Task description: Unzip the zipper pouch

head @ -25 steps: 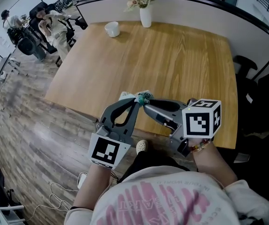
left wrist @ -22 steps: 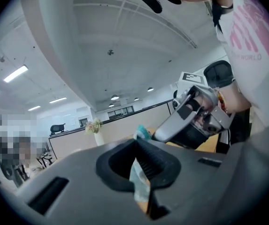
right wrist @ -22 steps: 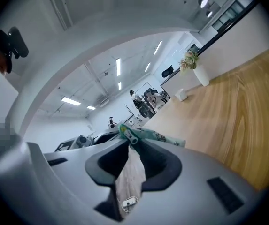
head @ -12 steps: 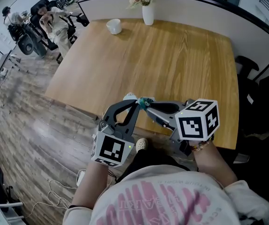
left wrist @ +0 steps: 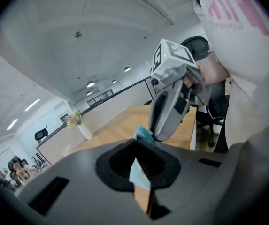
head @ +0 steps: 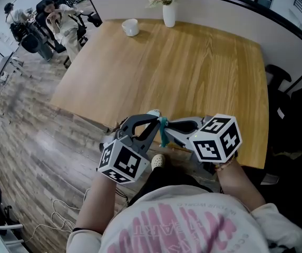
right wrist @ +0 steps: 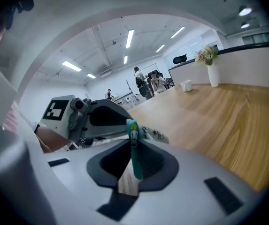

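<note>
Both grippers meet over the near edge of the wooden table (head: 193, 62), with a small pale zipper pouch (head: 153, 113) held in the air between them. My left gripper (head: 155, 121) is shut on the pouch's pale blue fabric (left wrist: 139, 176), which fills the slit of the left gripper (left wrist: 136, 142). My right gripper (head: 167, 126) has just been closing, and the teal zipper pull (right wrist: 134, 150) stands pinched between the tips of the right gripper (right wrist: 132, 136). Most of the pouch is hidden behind the jaws; a white printed corner (right wrist: 156, 134) shows.
A white vase of flowers (head: 169, 12) and a white cup (head: 130, 28) stand at the table's far edge. People sit with equipment (head: 50, 20) at the far left. A dark chair (head: 274, 75) is at the right. A shoe (head: 158, 163) shows on the floor below.
Both grippers have sunk lower and rolled, their marker cubes now tilted. The right jaws have closed in around the teal pull, which now hangs lower between the tips.
</note>
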The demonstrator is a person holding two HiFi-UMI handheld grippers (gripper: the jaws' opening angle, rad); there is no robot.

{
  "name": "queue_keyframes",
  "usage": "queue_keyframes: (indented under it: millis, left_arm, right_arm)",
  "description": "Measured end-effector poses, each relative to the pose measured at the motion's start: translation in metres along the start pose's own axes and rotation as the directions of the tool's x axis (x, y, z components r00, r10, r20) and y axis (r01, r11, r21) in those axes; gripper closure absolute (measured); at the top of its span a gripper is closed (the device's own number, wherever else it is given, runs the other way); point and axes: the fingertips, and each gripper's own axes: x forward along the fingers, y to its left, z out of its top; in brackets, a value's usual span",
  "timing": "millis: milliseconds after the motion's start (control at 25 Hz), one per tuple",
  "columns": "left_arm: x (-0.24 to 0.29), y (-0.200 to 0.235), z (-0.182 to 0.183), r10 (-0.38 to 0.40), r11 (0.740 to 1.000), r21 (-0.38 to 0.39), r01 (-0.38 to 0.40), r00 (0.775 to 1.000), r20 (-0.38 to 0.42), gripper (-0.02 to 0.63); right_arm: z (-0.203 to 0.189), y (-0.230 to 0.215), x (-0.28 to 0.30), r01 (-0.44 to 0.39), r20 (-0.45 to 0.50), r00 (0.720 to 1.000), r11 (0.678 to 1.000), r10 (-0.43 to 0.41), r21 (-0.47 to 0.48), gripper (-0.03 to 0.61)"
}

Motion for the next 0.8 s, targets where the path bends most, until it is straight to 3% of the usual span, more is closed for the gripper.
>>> queue_keyframes:
  millis: [160, 400, 480, 800]
  left_arm:
    - [-0.003, -0.001, -0.005, -0.057, 0.998, -0.028, 0.057, 0.998, -0.005, 0.605]
    - [-0.006, -0.010, -0.015, -0.193, 0.981, 0.000, 0.193, 0.981, -0.029, 0.606]
    - [-0.006, -0.008, -0.017, -0.189, 0.982, -0.013, 0.189, 0.981, -0.031, 0.605]
    - [-0.009, 0.009, -0.013, -0.091, 0.978, -0.184, 0.097, 0.995, 0.041, 0.606]
  right_arm:
    - [-0.004, 0.006, 0.002, -0.048, -0.048, 0.998, 0.998, 0.047, -0.041, 0.541]
    - [-0.014, 0.012, 0.005, -0.124, -0.145, 0.983, 0.989, 0.111, -0.083, 0.543]
    - [-0.013, 0.012, 0.005, -0.123, -0.139, 0.984, 0.990, 0.112, -0.072, 0.545]
    - [-0.009, 0.011, 0.009, -0.086, -0.124, 0.989, 0.994, 0.079, -0.060, 0.551]
